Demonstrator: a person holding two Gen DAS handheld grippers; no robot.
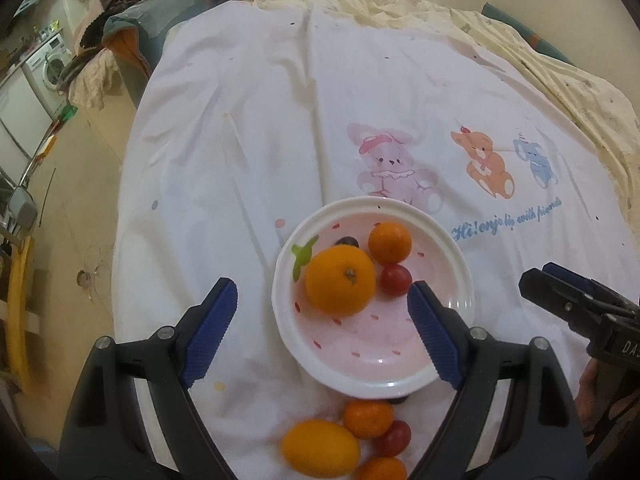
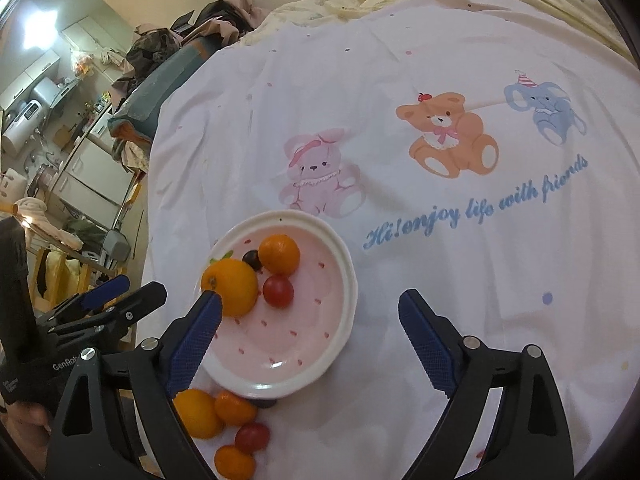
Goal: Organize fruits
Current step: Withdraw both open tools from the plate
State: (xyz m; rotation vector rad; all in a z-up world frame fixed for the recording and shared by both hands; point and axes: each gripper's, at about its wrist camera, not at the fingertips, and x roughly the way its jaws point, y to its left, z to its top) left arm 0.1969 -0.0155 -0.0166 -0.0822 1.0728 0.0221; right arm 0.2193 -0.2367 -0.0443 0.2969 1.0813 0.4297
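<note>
A pink plate with a white rim [image 1: 456, 276] [image 2: 344, 264] lies on the white printed sheet. On it are a large orange [image 1: 340, 282] [image 2: 232, 286], a small orange [image 1: 390, 242] [image 2: 279, 255], a red cherry tomato [image 1: 395, 279] [image 2: 278, 290] and a dark grape [image 1: 347, 241] [image 2: 252, 259]. Loose fruit lies on the sheet in front of the plate: a yellow-orange fruit [image 1: 320, 448] [image 2: 197, 413], small oranges [image 1: 368, 418] [image 2: 235, 407] and a cherry tomato [image 1: 394, 438] [image 2: 252, 437]. My left gripper [image 1: 322, 328] is open and empty over the plate's near side. My right gripper [image 2: 310, 338] is open and empty, its left finger over the plate.
The sheet [image 1: 260, 140] carries a pink rabbit, an orange bear, a blue elephant and blue writing. The bed's left edge [image 1: 128, 184] drops to the floor. Piled clothes [image 1: 132, 12] and a washing machine [image 1: 48, 60] stand at the far left. A cream quilt [image 1: 560, 72] lies behind.
</note>
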